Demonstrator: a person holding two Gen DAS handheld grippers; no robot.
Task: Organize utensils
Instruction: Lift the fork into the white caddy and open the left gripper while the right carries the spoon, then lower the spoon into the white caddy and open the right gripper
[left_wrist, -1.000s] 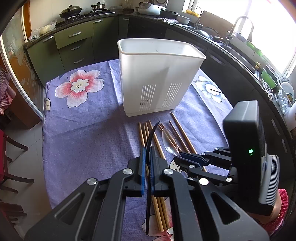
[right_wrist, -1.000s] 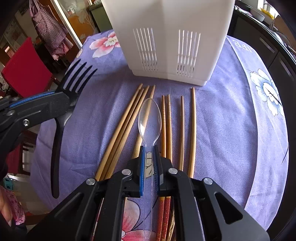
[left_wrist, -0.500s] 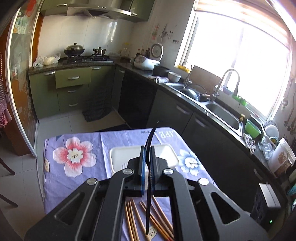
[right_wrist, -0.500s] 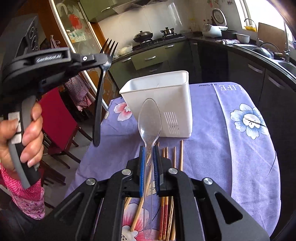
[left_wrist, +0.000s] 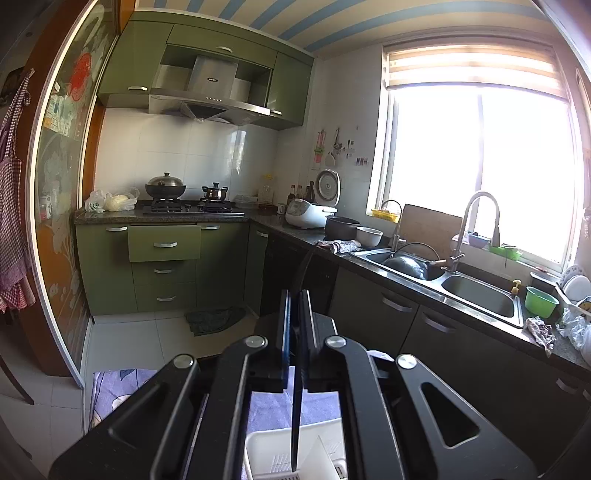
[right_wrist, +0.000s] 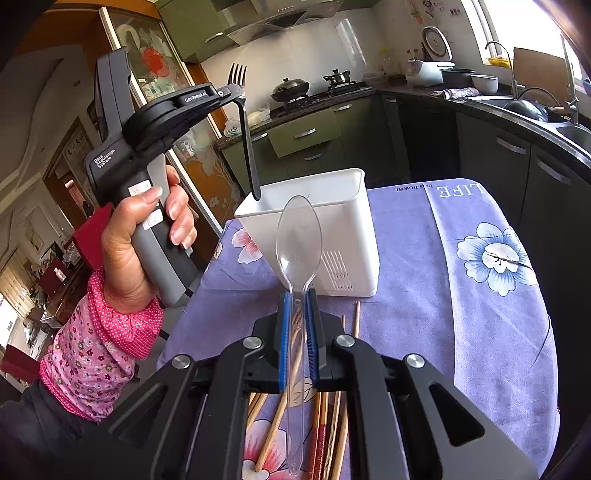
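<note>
1. The left gripper (right_wrist: 236, 90) is clenched on a black plastic fork (right_wrist: 246, 140), which hangs almost upright with its tines up and its handle tip down.
2. In the right wrist view the fork's handle tip sits right at the far-left rim of the white utensil holder (right_wrist: 332, 218); whether it touches the rim cannot be told.
3. In the left wrist view the fork (left_wrist: 296, 406) runs down between the closed pads of the left gripper (left_wrist: 294, 332), its lower end over the open top of the holder (left_wrist: 273, 454).
4. The right gripper (right_wrist: 298, 332) is clenched on the handle of a clear plastic spoon (right_wrist: 298, 236), bowl pointing up and away, near the holder's near side.
5. A person's hand (right_wrist: 144, 236) in a pink dotted sleeve (right_wrist: 99, 350) grips the left tool's handle at the left.
6. Wooden chopsticks (right_wrist: 275, 428) lie on the purple flowered tablecloth (right_wrist: 461, 295), near of the holder and partly hidden under the right gripper.
7. The holder stands upright on the cloth toward the table's far side.
</note>
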